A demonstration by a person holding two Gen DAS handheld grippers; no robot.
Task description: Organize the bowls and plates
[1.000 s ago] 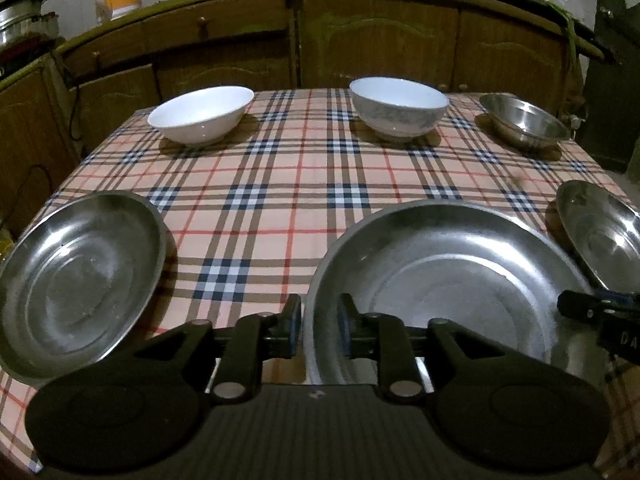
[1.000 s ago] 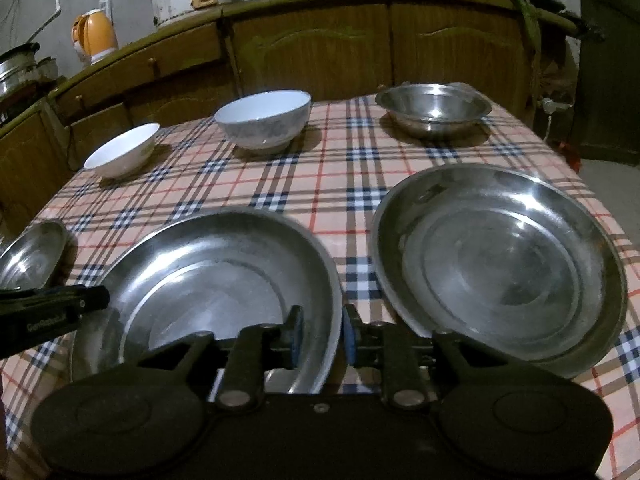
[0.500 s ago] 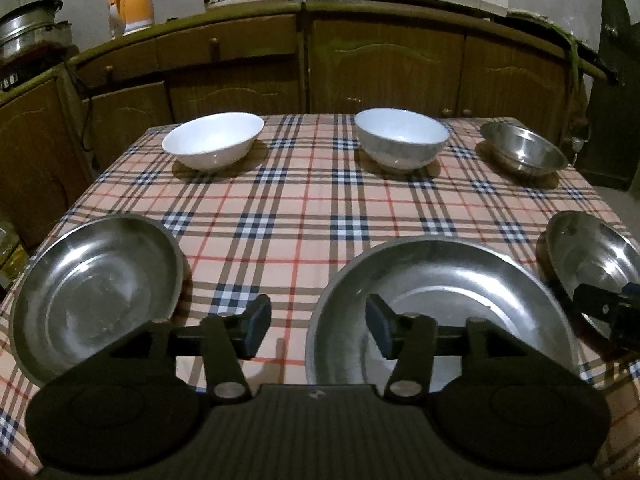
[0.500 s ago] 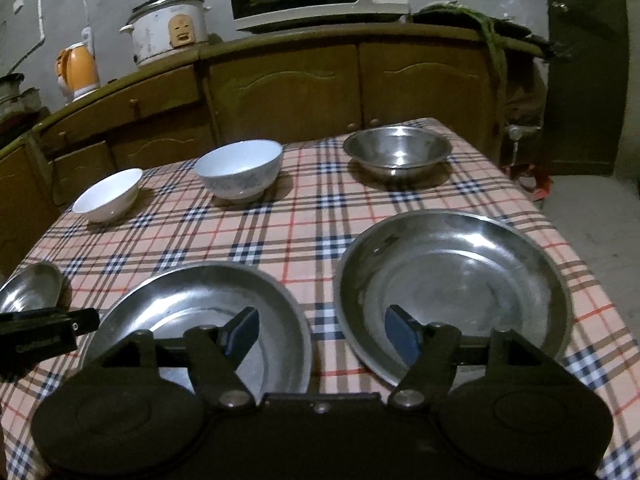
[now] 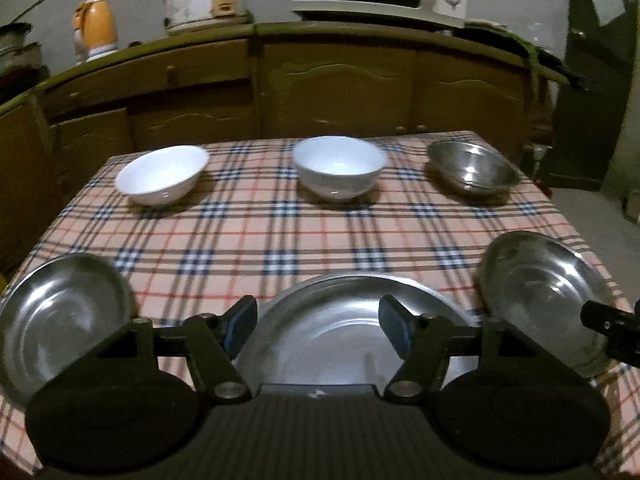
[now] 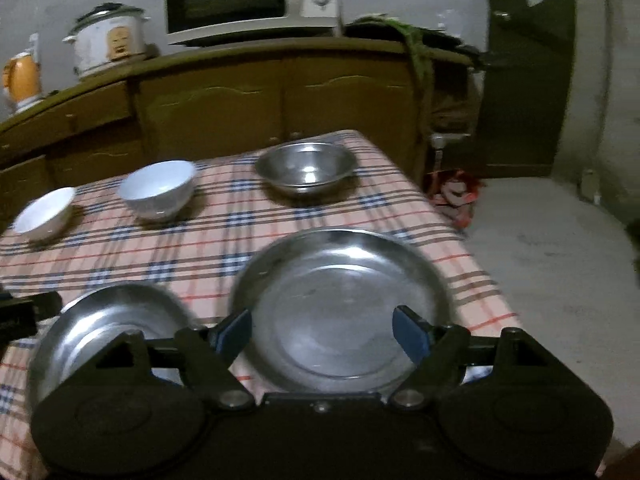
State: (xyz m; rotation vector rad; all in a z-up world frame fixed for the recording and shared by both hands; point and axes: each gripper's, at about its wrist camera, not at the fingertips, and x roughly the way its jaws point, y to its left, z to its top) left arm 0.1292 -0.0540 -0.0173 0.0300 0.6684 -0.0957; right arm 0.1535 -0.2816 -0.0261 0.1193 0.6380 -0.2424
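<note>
Left gripper (image 5: 318, 328): jaws opening, nothing clamped; a steel plate (image 5: 60, 312) is seen left of the fingers, the middle steel plate (image 5: 340, 320) just beyond them. Right gripper (image 6: 322, 334): jaws opening, empty, probably clear of the large steel plate (image 6: 340, 300) ahead. White bowls (image 5: 162, 178) and a steel bowl (image 6: 306, 166) are set far beyond, on the plaid tablecloth (image 5: 280, 236).

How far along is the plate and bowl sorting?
Done: nothing looks stacked. Three steel plates, left, middle and right, lie singly along the near edge. In hand: nothing; left tongs and right tongs are opening and empty. Left: the plates, two white bowls and the steel bowl.
</note>
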